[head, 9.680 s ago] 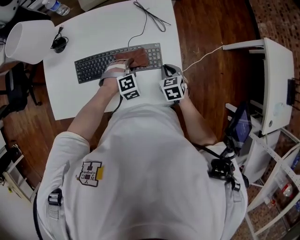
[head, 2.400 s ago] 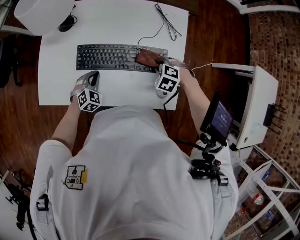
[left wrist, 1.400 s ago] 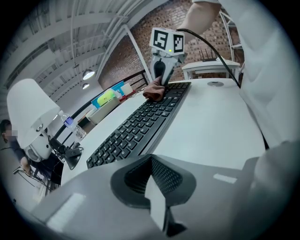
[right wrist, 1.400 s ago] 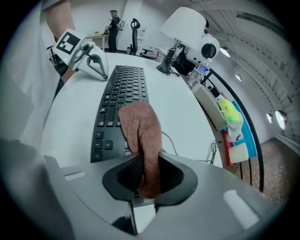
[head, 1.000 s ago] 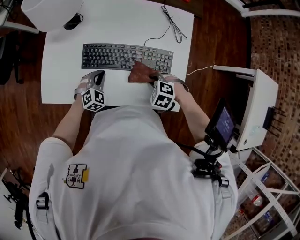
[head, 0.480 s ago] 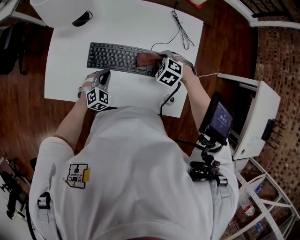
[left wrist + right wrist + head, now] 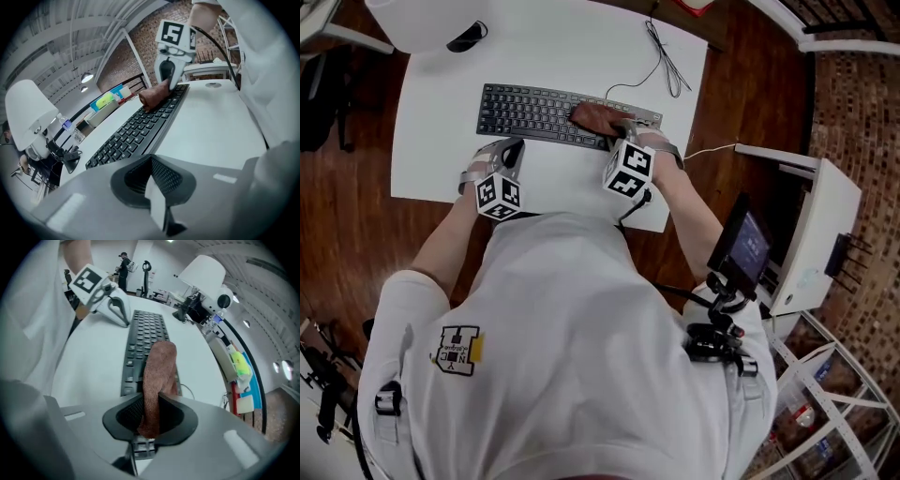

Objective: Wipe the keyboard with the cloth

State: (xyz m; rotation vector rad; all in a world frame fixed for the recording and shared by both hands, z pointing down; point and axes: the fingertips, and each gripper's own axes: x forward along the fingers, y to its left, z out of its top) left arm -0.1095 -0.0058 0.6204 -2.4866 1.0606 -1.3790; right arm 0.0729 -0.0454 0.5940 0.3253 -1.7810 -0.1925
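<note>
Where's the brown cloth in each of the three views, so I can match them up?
Head view: cloth on the right part of the keyboard, upper centre.
Left gripper view: upper centre, at the keyboard's far end, under the right tongs.
Right gripper view: centre, clamped in those tongs, trailing onto the keys.
Shared landmark: the black keyboard.

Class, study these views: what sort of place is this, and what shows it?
Probably an office-like lab or studio workspace: a keyboard on a white table, a brick wall and exposed ceiling beams.
</note>
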